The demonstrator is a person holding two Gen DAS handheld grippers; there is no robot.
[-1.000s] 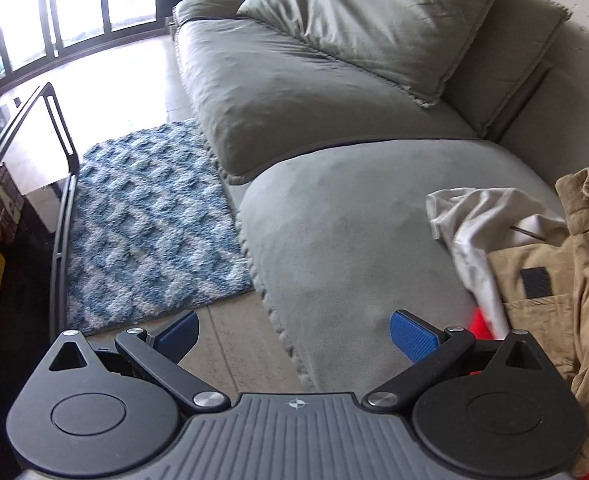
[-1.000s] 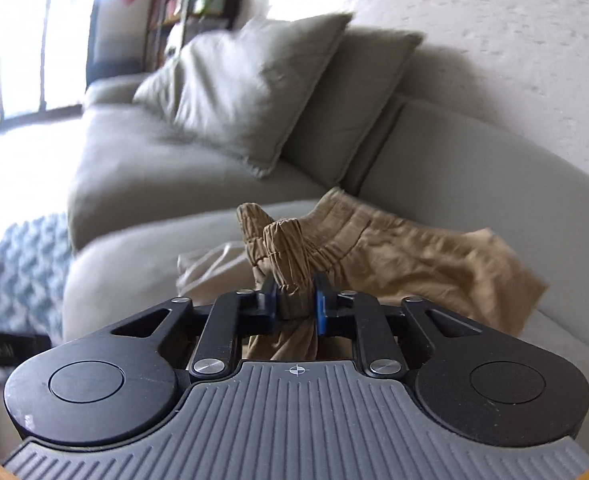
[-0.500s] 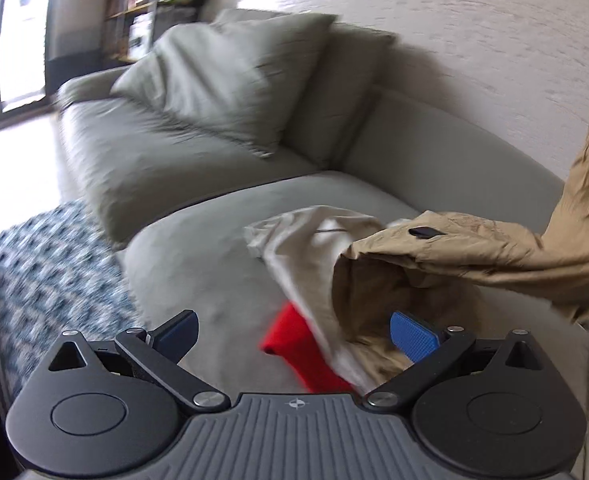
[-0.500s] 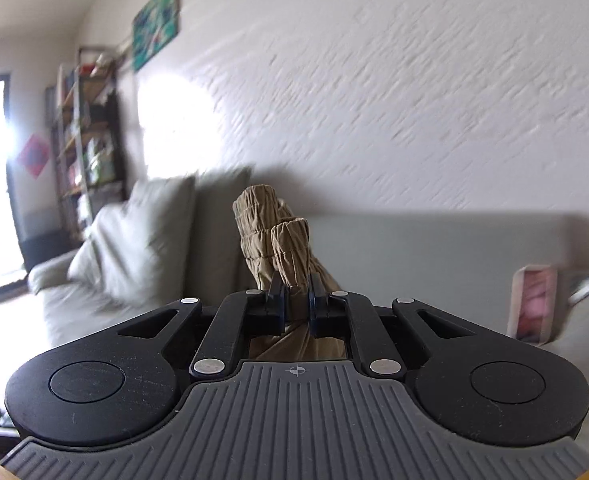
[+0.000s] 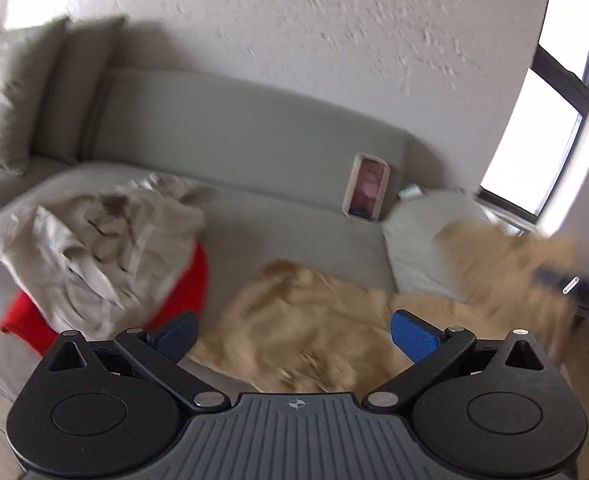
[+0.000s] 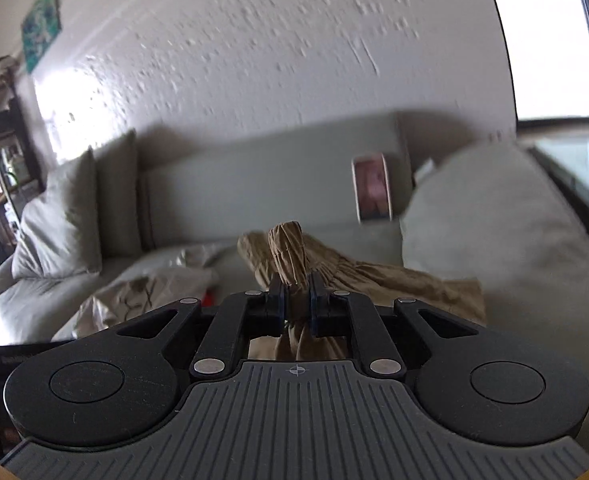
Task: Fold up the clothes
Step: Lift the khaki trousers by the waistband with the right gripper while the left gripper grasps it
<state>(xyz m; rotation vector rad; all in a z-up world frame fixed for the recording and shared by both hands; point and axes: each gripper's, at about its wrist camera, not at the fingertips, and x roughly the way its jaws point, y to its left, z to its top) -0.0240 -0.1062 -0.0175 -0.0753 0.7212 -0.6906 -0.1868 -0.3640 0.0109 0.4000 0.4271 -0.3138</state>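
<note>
The right gripper point(image 6: 295, 306) pinches the tan garment point(image 6: 288, 250); the left gripper point(image 5: 294, 330) gapes above its motion-blurred spread; folds unreadable.

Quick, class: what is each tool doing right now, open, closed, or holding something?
Left tool: open, holding nothing.
Right tool: closed on the tan garment.

Trousers point(image 5: 310, 332) on sofa point(image 5: 254, 140), right of shirt point(image 5: 94, 248)

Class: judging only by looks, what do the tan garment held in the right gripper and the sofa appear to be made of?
Tan garment: probably woven cotton, matte; it bunches in fine gathers where the right gripper pinches it. Sofa: grey-green upholstery fabric, soft and matte, possibly suede-like; blur hides the weave.
</note>
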